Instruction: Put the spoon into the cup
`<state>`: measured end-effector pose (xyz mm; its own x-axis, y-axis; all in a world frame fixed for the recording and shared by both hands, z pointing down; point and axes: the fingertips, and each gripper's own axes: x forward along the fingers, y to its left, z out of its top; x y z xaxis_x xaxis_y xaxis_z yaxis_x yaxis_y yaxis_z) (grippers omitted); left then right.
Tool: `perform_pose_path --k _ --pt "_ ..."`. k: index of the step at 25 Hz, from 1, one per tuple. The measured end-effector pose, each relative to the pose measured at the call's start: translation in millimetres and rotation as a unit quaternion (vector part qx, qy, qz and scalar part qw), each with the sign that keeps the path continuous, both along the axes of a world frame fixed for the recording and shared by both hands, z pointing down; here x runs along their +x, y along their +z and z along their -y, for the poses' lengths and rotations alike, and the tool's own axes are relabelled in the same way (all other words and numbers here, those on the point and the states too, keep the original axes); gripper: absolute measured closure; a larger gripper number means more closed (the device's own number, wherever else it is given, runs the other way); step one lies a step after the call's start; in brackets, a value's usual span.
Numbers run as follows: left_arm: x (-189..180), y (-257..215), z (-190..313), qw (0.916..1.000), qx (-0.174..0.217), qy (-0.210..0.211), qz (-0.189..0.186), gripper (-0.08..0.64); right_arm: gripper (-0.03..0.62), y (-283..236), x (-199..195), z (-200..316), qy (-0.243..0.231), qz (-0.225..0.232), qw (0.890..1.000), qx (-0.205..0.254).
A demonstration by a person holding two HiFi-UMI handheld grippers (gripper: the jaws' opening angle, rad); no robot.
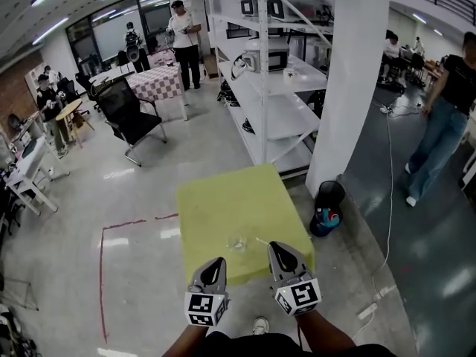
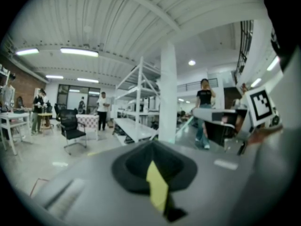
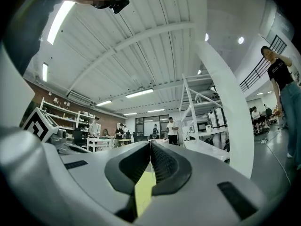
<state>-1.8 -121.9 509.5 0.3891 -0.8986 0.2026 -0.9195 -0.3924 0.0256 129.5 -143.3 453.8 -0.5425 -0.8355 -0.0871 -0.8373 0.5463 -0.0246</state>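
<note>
The left hand-held gripper [image 1: 216, 262] hangs at the near edge of the yellow-green surface [image 1: 216, 203], its marker cube towards the person. In the left gripper view its dark jaws are pressed together with nothing between them [image 2: 151, 143]; only a sliver of the yellow-green top shows through the slot behind the tips. The right hand-held gripper [image 1: 277, 247] is just beside it, a little further over the surface. Its ribbed jaws are likewise pressed together and hold nothing [image 3: 150, 146].

A clear glass cup [image 1: 236, 242] stands upright near the front edge of the surface, between the two hand-held grippers and slightly ahead of them. The spoon [image 1: 262, 239] shows only as a thin pale streak lying on the surface just right of the cup, apart from it and close to the right hand-held gripper's tips. It is too small to make out which way the bowl points.

Beyond the surface rises a white pillar [image 1: 355, 80], with a black bin [image 1: 328, 197] at its foot. A white shelving rack [image 1: 277, 114] stands left of the pillar. A black office chair [image 1: 126, 114] sits further left on the pale floor. A person in jeans [image 1: 437, 129] stands at the right edge.
</note>
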Motion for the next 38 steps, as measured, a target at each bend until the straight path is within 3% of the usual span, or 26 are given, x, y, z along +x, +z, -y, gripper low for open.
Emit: perform_pose_path --k 7,13,22,28,38 --pt "-15.7 4.7 23.3 1.0000 -0.005 0.001 -0.007 0.554 0.582 3.1 -20.5 22.0 -0.005 -0.008 1.000 -0.002" --pt "-27.4 6.4 58.0 0.9992 0.003 0.034 -0.022 0.554 0.583 2.3 -44.1 50.2 0.014 -0.031 0.999 0.017" --pt "-75.8 5.4 116.6 0.9978 0.012 0.059 -0.028 0.554 0.582 2.7 -89.1 95.0 0.047 -0.045 0.998 0.015" --pt "-94.2 10.2 140.7 0.9969 0.005 0.072 -0.029 0.554 0.583 8.1 -100.8 116.8 0.071 -0.045 0.996 0.004" --pt "-88.7 19.5 160.8 0.9957 -0.006 0.088 -0.030 0.554 0.583 17.2 -98.1 136.2 0.090 -0.042 0.995 -0.008"
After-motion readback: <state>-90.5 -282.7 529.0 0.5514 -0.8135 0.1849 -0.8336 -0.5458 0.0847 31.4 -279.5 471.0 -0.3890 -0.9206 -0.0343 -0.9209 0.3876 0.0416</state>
